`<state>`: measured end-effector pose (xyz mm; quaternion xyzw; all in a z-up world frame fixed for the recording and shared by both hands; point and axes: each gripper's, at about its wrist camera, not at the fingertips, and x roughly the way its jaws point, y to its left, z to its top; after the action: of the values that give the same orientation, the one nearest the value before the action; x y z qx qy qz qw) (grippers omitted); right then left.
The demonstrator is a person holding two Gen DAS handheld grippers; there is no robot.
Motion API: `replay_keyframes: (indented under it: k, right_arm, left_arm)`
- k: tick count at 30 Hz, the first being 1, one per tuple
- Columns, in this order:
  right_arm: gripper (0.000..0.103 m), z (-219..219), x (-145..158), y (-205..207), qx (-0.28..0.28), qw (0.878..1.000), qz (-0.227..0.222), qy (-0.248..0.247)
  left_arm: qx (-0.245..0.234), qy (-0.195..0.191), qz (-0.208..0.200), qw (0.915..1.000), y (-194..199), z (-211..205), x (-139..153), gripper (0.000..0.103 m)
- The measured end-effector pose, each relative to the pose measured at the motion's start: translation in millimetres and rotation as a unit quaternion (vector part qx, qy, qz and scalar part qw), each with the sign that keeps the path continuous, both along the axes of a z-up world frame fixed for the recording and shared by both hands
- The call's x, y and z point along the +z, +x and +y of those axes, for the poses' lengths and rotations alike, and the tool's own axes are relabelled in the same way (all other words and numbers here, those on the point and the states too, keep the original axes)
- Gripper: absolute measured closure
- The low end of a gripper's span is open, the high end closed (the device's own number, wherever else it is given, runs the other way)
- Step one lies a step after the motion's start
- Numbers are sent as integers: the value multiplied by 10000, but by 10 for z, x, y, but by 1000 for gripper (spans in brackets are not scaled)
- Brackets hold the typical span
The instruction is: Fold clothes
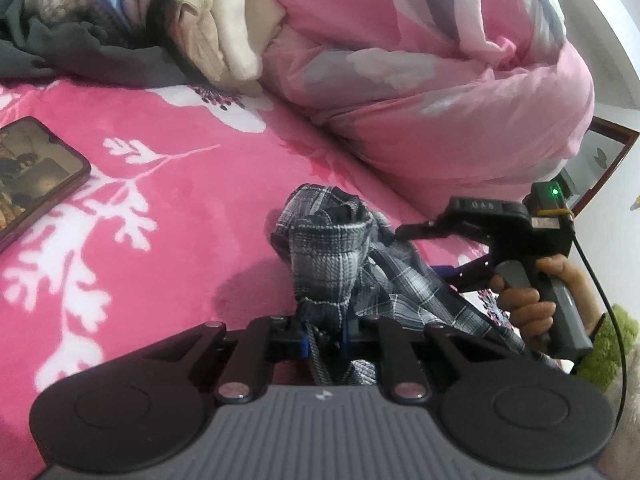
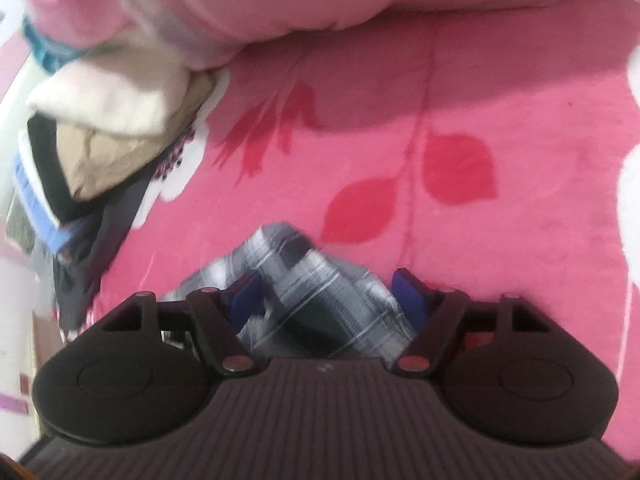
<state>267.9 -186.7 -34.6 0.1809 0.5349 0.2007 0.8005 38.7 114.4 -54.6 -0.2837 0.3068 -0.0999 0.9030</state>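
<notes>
A grey plaid garment [image 1: 328, 256] stands bunched up on the pink flowered bedspread [image 1: 160, 208]. My left gripper [image 1: 324, 334] is shut on its lower folds, and the cloth rises in a twisted column above the fingers. A hand holds my right gripper [image 1: 404, 233], which comes in from the right with its tips at the garment's upper edge. In the right wrist view, the right gripper [image 2: 328, 296] has its blue pads [image 2: 412, 300] wide apart. The plaid garment [image 2: 320, 292] lies between them, blurred, and they do not pinch it.
A phone [image 1: 32, 176] lies on the bedspread at the left. Folded and loose clothes [image 1: 200, 40] are piled at the back, and the same pile [image 2: 112, 132] shows at the left of the right wrist view. A bulky pink duvet [image 1: 420, 60] fills the back right. A green rug [image 1: 616, 344] shows beyond the bed's edge.
</notes>
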Motion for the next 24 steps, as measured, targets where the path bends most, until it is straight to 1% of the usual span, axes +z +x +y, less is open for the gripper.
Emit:
replay_keyframes:
  k: [3,5,6,7,8,10,14,18,19,20,21,24]
  right_arm:
    - [38,69,35,-34,128,9998,-32,-131]
    - [53,99,58,-50,210,9996,-58,-168]
    - [57,109,69,-59,257,9995,-69,-171]
    - [64,123,80,-68,307,9993,-83,-180]
    - [67,154,84,-77,364,9990,-107,-226]
    - [70,200,84,-74,432,9984,-150,-342]
    - [71,211,93,-80,536,9976,-186,-389]
    - [69,66,155,-47,311,9993,-225,13]
    - [68,25,148,-26,257,9994,-170,131]
    - [62,4,129,-9,229,9995,-91,195]
    - [60,-2,102,5,245,9994,0,229]
    - [58,83,25,-2,441,9989,131,95]
  left_arm:
    - [53,-18,-14,10000,-35,17,13,90]
    - [103,9,-33,9999,-49,26,23,90]
    - [125,21,-42,9999,-56,30,28,90]
    - [136,27,-51,9999,-59,29,32,90]
    - [140,28,-49,9999,-59,30,33,90]
    - [148,31,-43,9999,-57,31,33,90]
    - [167,36,-2,9999,-54,37,17,90]
    - [163,33,5,9999,-49,37,7,90]
    - [162,30,12,9999,-46,40,3,90]
    - [160,27,21,9999,-42,42,-2,90]
    - [161,20,31,9999,-39,44,-6,90]
    - [170,3,53,9998,-32,51,-18,90]
